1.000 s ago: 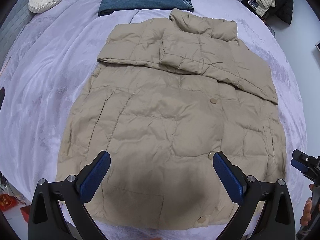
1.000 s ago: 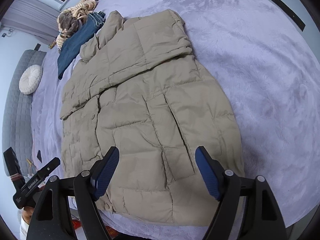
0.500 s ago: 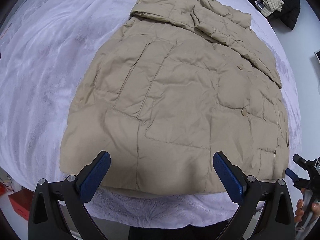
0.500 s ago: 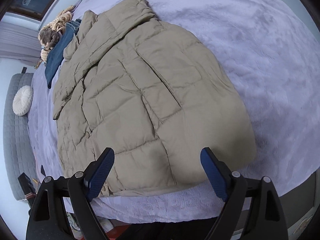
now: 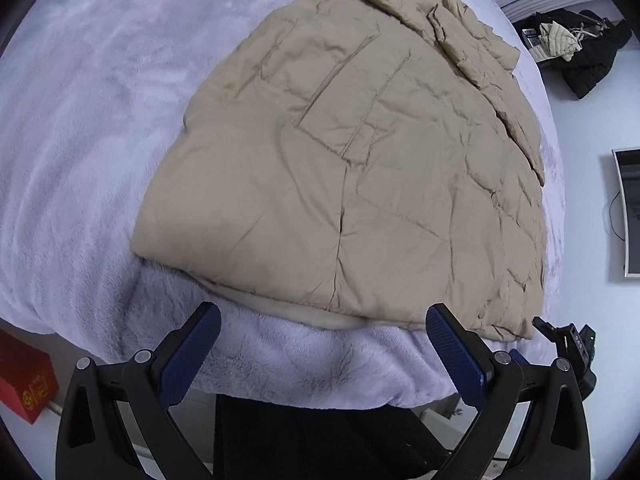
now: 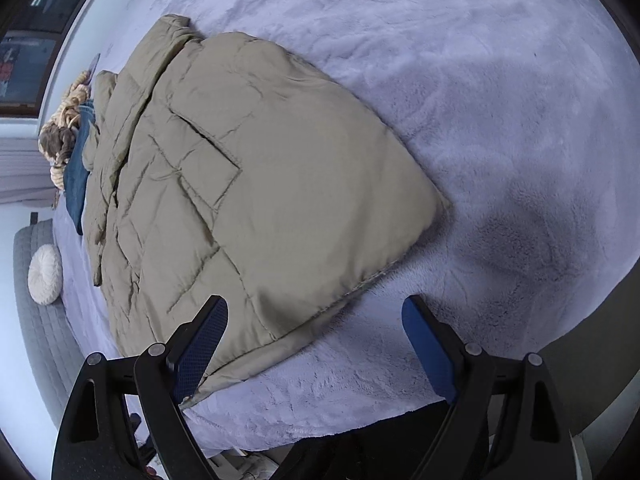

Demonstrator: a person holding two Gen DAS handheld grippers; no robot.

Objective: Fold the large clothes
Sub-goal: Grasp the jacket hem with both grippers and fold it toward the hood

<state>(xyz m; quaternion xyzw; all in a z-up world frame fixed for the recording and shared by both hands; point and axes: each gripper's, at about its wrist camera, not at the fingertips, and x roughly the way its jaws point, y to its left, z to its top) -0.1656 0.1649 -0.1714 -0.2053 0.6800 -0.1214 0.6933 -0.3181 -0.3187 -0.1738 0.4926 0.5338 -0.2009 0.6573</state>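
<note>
A beige quilted puffer jacket (image 5: 360, 168) lies flat on the lavender fleece bed cover (image 5: 80, 120), sleeves folded across its chest, hem toward me. It also shows in the right wrist view (image 6: 256, 200). My left gripper (image 5: 324, 354) is open and empty, just short of the hem's left part, over the bed's front edge. My right gripper (image 6: 316, 344) is open and empty, just short of the hem's right corner. The right gripper also shows at the lower right of the left wrist view (image 5: 572, 340).
Folded blue jeans (image 6: 76, 184) and a knotted rope-like bundle (image 6: 64, 132) lie beyond the jacket's collar. A round white cushion (image 6: 45, 276) sits on a grey sofa. A black coat pile (image 5: 580, 56) lies on the floor at right. A red box (image 5: 24, 384) stands below the bed.
Both grippers have pulled back toward me and lowered, from over the jacket's lower half to just before its hem. The bed's front edge now shows. Both stay open.
</note>
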